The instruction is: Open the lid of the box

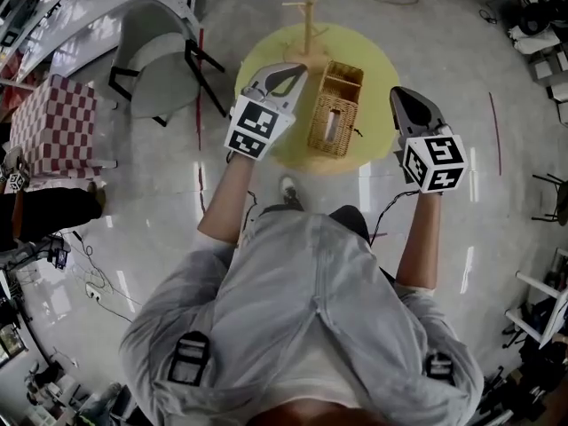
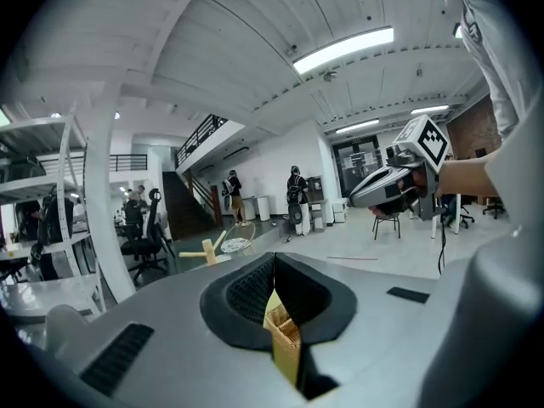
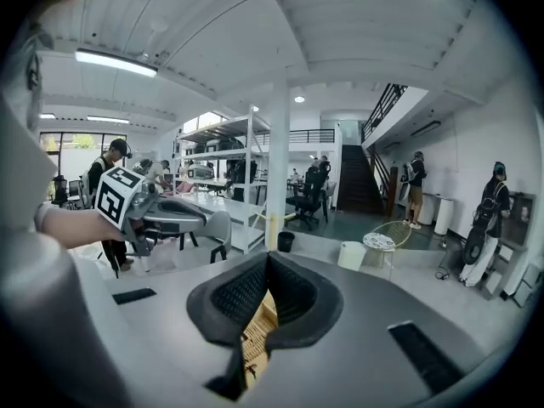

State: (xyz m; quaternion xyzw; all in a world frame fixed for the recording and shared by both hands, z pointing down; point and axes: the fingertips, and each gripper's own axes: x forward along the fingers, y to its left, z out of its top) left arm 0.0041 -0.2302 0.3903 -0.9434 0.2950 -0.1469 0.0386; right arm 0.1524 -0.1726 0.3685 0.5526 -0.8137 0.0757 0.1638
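A rectangular woven wicker box (image 1: pixel 335 107) stands on a round yellow table (image 1: pixel 266 56), with its lid down as far as I can tell. My left gripper (image 1: pixel 300 67) hovers just left of the box, held up off the table, jaws together and empty. My right gripper (image 1: pixel 397 93) hangs to the box's right, also shut with nothing in it. In the left gripper view a sliver of the box (image 2: pixel 285 338) shows below the closed left gripper (image 2: pixel 274 262), and the right gripper (image 2: pixel 395 184) floats opposite. The right gripper view shows the box (image 3: pixel 255 330) under the closed right gripper (image 3: pixel 268 257).
A wooden peg stand (image 1: pixel 308 16) rises at the table's far side. A grey chair (image 1: pixel 155 60) and a checkered stool (image 1: pixel 53 122) stand to the left. Cables (image 1: pixel 93 278) lie on the floor. Shelving (image 3: pixel 225 185) and several people stand far off.
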